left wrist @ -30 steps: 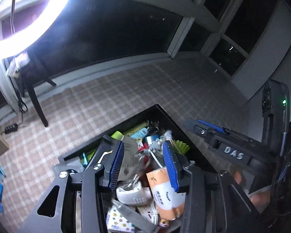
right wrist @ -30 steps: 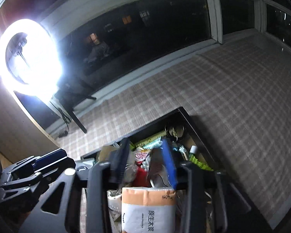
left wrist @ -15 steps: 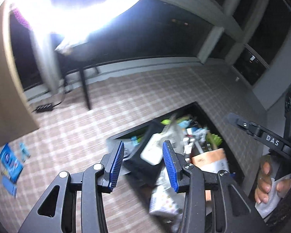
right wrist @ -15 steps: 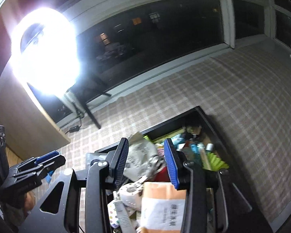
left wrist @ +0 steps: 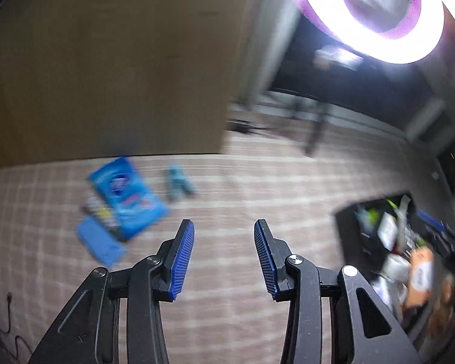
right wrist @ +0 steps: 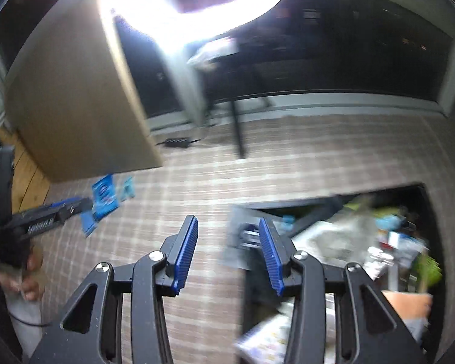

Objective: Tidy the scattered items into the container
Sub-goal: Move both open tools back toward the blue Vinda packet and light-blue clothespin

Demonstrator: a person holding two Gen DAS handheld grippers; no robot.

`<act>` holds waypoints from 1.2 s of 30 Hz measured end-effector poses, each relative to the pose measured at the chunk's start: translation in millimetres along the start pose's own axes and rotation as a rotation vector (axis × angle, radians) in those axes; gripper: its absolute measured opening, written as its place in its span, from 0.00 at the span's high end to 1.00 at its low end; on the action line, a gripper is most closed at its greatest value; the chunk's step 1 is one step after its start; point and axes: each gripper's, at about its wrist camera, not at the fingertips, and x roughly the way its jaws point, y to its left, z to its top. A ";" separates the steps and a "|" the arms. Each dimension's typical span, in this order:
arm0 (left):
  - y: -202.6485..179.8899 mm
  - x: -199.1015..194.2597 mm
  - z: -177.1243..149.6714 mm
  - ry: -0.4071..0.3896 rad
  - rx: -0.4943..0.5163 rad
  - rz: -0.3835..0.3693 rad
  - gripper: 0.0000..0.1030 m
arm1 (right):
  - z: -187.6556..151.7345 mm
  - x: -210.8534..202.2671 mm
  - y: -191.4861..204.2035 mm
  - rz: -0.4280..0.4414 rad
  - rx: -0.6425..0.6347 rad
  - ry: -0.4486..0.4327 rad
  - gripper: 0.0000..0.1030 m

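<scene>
Black bin (right wrist: pixel 426 200), crammed with packets, an orange pack and a green brush, sits on the checked mat (left wrist: pixel 227 182) at the right of both blurred views. Swung away from the bin since a second ago: left gripper (left wrist: pixel 224 254) now over bare mat, jaws apart and empty; right gripper (right wrist: pixel 227 254) beside the bin's left edge, jaws opening, empty. Blue pouch (left wrist: pixel 127 197), blue card (left wrist: pixel 100 244) and teal item (left wrist: pixel 177 182) scattered near the wooden panel (left wrist: pixel 106 60), open mat between.

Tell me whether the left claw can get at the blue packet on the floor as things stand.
Probably yes. The left claw is open and empty, and only bare checked floor lies between it and the blue packet, which lies ahead and to its left. The view is blurred, though.
</scene>
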 end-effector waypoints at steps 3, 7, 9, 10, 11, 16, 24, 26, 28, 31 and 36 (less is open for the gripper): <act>44.2 12.5 11.6 0.012 -0.092 0.026 0.63 | 8.2 27.7 37.4 0.030 -0.052 0.018 0.60; 86.8 35.0 21.9 0.052 -0.189 0.033 0.64 | 18.3 68.4 83.8 0.078 -0.112 0.056 0.60; 99.4 45.8 25.2 0.070 -0.221 0.033 0.64 | 23.0 89.0 103.4 0.095 -0.130 0.074 0.60; 103.1 49.9 26.4 0.076 -0.230 0.032 0.64 | 25.3 99.9 113.2 0.107 -0.139 0.084 0.60; 107.4 56.8 28.3 0.088 -0.239 0.034 0.64 | 28.0 111.5 122.9 0.118 -0.148 0.097 0.60; 112.4 77.7 34.5 0.115 -0.241 0.041 0.64 | 35.7 164.6 157.1 0.160 -0.166 0.169 0.60; 111.2 100.6 36.6 0.146 -0.260 0.030 0.62 | 37.9 220.9 176.1 0.173 -0.133 0.237 0.60; 110.4 105.2 35.4 0.154 -0.270 0.026 0.62 | 38.7 229.7 179.2 0.171 -0.132 0.249 0.60; 109.7 108.3 34.4 0.159 -0.277 0.023 0.62 | 39.2 237.1 183.8 0.170 -0.136 0.260 0.60; 106.8 113.2 33.1 0.164 -0.284 0.024 0.62 | 37.3 245.2 192.0 0.156 -0.165 0.264 0.60; 92.7 117.4 31.9 0.172 -0.279 0.001 0.58 | 35.2 248.9 194.3 0.122 -0.201 0.253 0.61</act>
